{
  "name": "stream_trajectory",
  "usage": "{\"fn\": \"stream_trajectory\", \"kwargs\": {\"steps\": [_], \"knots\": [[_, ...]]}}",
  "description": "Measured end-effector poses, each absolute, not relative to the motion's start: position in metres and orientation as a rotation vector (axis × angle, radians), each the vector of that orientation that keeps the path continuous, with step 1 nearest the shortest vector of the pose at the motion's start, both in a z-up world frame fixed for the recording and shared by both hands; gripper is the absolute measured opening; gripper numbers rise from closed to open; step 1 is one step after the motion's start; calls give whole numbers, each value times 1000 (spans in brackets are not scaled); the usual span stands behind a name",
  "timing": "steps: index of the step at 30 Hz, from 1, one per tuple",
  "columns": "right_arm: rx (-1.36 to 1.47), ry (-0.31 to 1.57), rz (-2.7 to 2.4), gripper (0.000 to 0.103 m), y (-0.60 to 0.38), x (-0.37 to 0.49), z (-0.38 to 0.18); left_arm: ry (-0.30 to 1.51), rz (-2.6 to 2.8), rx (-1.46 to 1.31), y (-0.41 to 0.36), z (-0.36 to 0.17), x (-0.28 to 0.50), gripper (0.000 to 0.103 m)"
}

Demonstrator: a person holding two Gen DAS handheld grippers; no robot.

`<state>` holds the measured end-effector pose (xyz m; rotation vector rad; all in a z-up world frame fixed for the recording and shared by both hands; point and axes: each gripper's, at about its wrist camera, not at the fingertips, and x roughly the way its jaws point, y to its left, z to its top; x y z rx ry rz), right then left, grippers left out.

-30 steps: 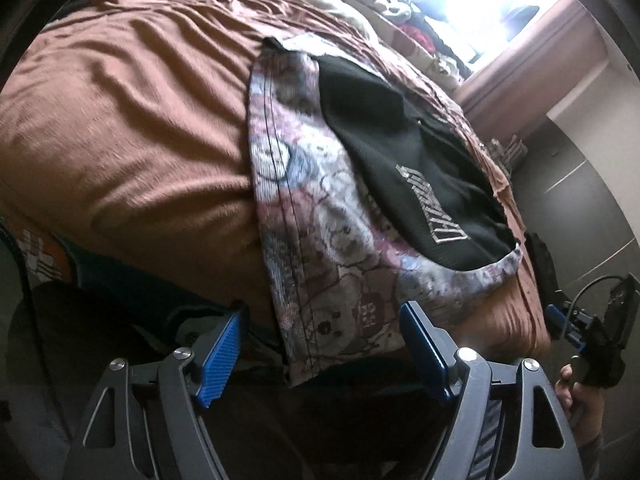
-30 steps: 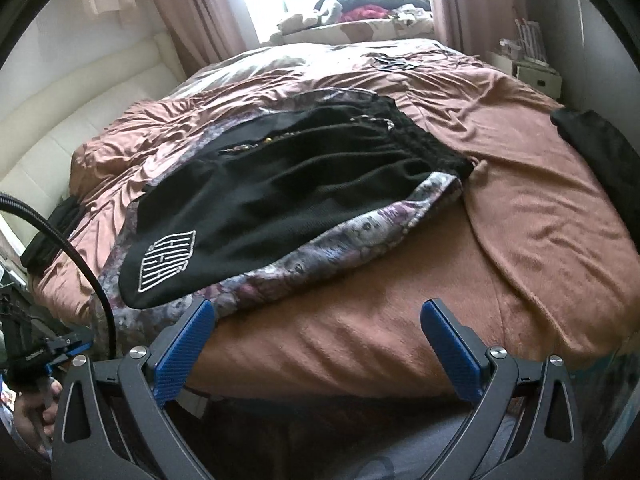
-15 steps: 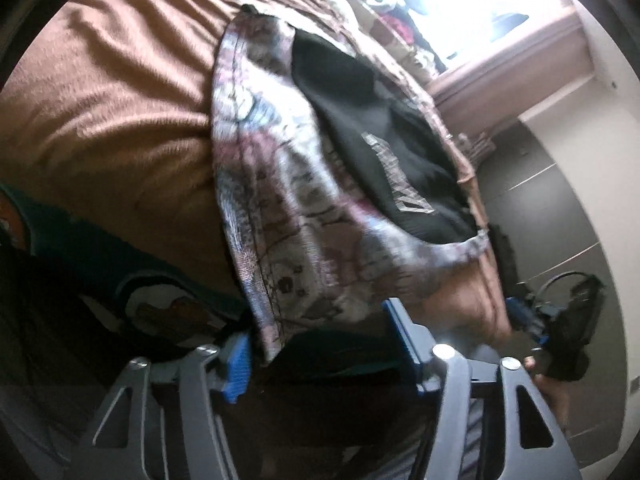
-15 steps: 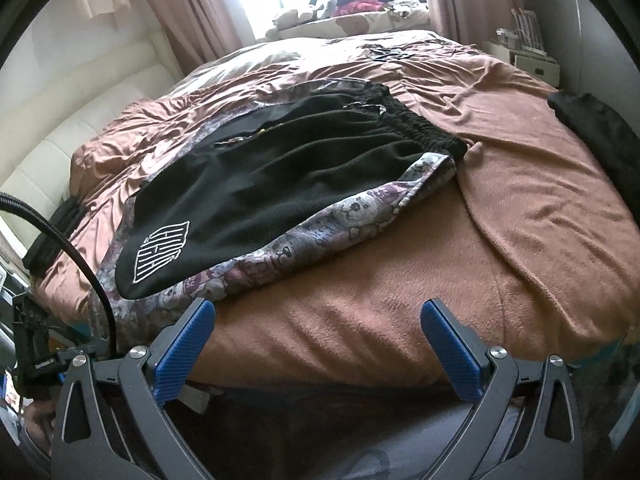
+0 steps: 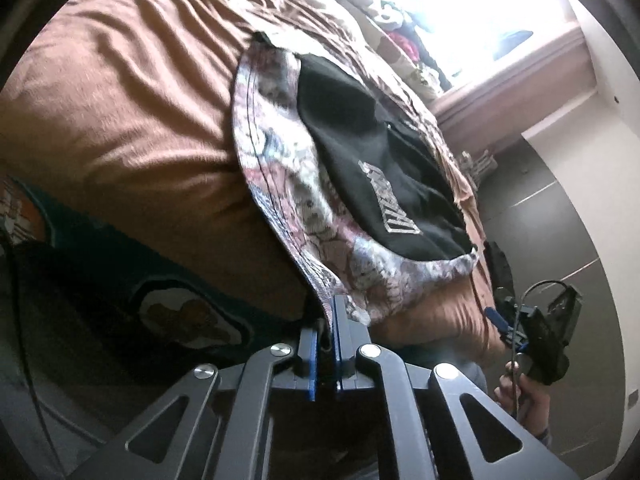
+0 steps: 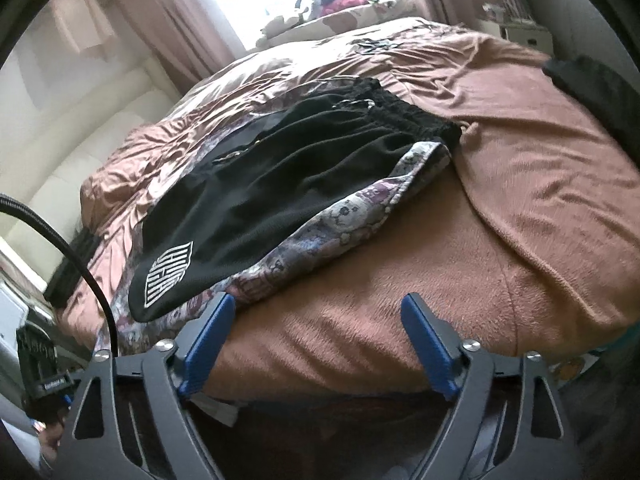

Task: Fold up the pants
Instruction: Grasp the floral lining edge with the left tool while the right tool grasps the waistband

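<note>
Pants (image 5: 288, 200) on bed (image 5: 120, 120), hem over bed's edge: left gripper (image 5: 327, 344) clamped on hem; right gripper (image 6: 316, 344) jaws apart, just narrowing, nothing gripped.

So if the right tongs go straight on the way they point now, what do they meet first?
Probably the brown blanket at the bed's edge, which fills the gap between the open right tongs. The patterned pants lie to the left; depth is unclear.
</note>
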<state>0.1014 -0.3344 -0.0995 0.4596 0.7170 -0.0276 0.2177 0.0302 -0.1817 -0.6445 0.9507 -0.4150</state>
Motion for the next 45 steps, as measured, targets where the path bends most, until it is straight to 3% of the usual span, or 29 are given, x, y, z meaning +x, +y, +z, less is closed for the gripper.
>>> {"fn": "stream_trajectory", "kwargs": {"steps": [7,13,22,30,32,35,45], "knots": [[521,719,-26,82,-348,123,-107,900,-396,-615,33,-155,218,6],[577,733,-45,74,-360,146,-118,875,-388,-607,29,-139,226,6],[634,732,-56,73,-387,175,-126,854,-350,-594,27,-126,237,6],[656,746,-69,53,-397,192,-131,838,-327,-618,31,-121,245,6],[659,750,-71,32,-399,195,-130,832,-326,-617,31,-119,248,6],[668,746,-66,15,-402,198,-127,811,-326,-616,32,-111,250,6],[620,670,-38,7,-393,199,-92,739,-322,-624,45,-86,275,6]]}}
